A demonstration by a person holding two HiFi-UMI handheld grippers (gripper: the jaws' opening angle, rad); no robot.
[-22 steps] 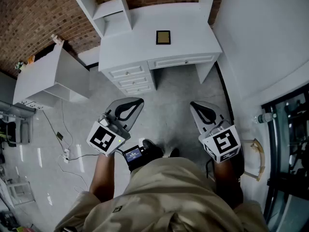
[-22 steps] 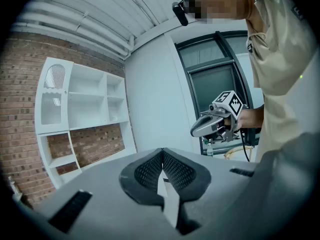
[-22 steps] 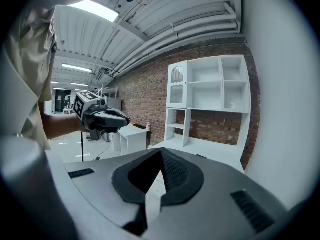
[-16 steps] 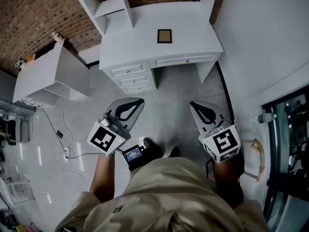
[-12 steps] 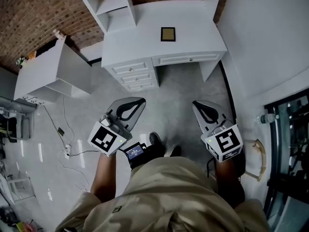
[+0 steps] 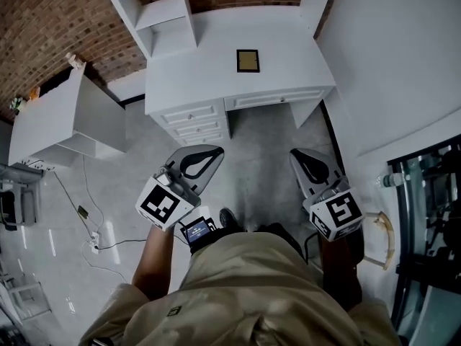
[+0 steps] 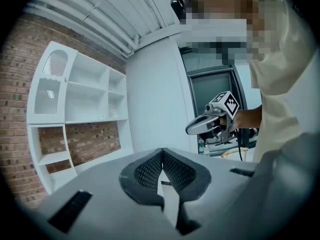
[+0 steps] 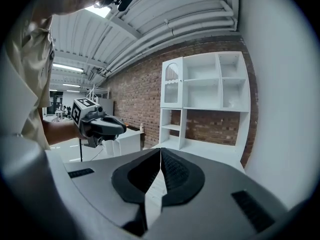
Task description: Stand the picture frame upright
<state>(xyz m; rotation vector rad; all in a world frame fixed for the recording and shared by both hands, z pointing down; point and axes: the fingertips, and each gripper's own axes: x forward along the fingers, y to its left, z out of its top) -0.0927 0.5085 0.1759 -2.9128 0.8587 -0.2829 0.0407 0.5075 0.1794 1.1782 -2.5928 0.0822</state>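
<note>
The picture frame (image 6: 248,60) was small and square, dark at the edge and golden-brown in the middle. It lay flat on the white desk (image 6: 194,67), well apart from my left gripper (image 6: 215,151) and right gripper (image 6: 294,153), ahead between them. Both had jaws pressed together on nothing. Grey floor (image 6: 259,139) separated us; a shelf unit (image 6: 155,9) stood at the desk's back.
</note>
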